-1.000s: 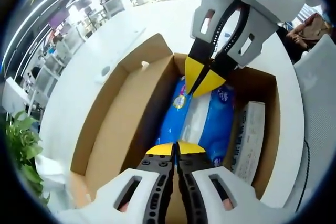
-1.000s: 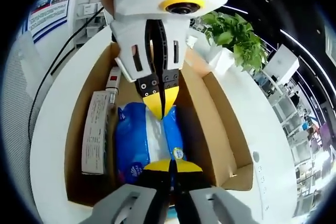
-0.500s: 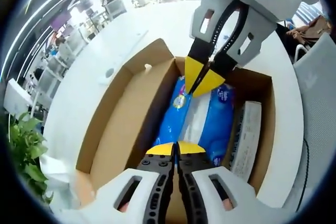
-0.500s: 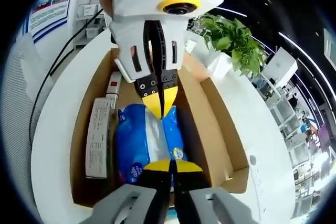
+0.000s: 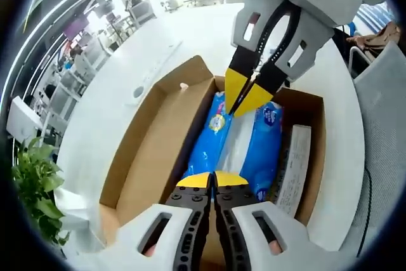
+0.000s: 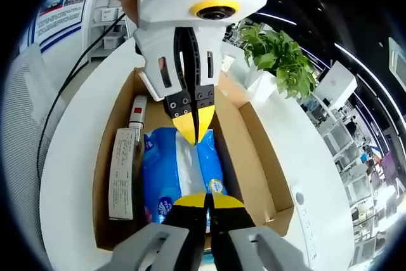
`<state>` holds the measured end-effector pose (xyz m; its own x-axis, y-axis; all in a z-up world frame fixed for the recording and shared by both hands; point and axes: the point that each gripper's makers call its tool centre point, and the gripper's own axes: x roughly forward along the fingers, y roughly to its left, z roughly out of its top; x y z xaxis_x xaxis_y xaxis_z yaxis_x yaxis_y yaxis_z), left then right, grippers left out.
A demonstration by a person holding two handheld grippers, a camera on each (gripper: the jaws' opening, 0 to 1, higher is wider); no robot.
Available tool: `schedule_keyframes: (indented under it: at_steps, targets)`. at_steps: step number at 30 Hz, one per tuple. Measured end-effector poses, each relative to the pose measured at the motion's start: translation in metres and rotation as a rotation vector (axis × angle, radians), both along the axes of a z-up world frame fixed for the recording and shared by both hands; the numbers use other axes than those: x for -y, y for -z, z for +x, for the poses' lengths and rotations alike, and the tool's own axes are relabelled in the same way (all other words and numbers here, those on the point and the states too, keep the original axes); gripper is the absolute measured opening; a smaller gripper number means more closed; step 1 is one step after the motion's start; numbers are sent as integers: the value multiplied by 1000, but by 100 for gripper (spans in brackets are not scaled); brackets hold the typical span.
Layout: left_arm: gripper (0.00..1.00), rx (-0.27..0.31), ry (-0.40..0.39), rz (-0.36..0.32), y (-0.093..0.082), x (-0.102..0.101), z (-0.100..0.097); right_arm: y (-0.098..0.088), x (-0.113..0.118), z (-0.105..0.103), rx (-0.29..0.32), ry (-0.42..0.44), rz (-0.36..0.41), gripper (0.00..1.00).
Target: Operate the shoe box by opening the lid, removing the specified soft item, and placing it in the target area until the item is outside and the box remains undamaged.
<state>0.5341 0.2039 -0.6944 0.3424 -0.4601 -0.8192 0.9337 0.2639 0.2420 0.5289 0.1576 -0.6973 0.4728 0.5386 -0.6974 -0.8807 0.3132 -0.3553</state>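
Currently, status of items:

Shoe box (image 5: 152,150): cardboard, on the white tabletop (image 5: 108,99); lid already open, flap folded outward; no damage visible.

Blue soft pack (image 5: 244,144): the item to remove, lying lengthwise inside the box, not yet out.

Flat white carton (image 5: 290,169): beside the pack, against the box wall.

Left tongs (image 5: 214,179): yellow tips clenched at one end of the pack, apparently pinching its wrapper.

Right tongs (image 6: 206,200): tips likewise clenched at the opposite end of the pack.

Potted plant (image 6: 279,55): on the tabletop near the box.

Done: lid opened, pack gripped at both ends. Remaining, by judgement: lift pack clear of the walls, set it in the target area.
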Motion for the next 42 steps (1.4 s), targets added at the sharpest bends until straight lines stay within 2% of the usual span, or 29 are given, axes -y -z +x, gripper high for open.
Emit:
schedule_keyframes:
  at_steps: [13, 42]
  targets:
    - [0, 18, -16, -8, -21, -1, 0, -23, 0, 0, 37, 1, 16, 0]
    - [0, 59, 4, -15, -58, 11, -6, -57, 11, -8, 87, 27, 48, 0]
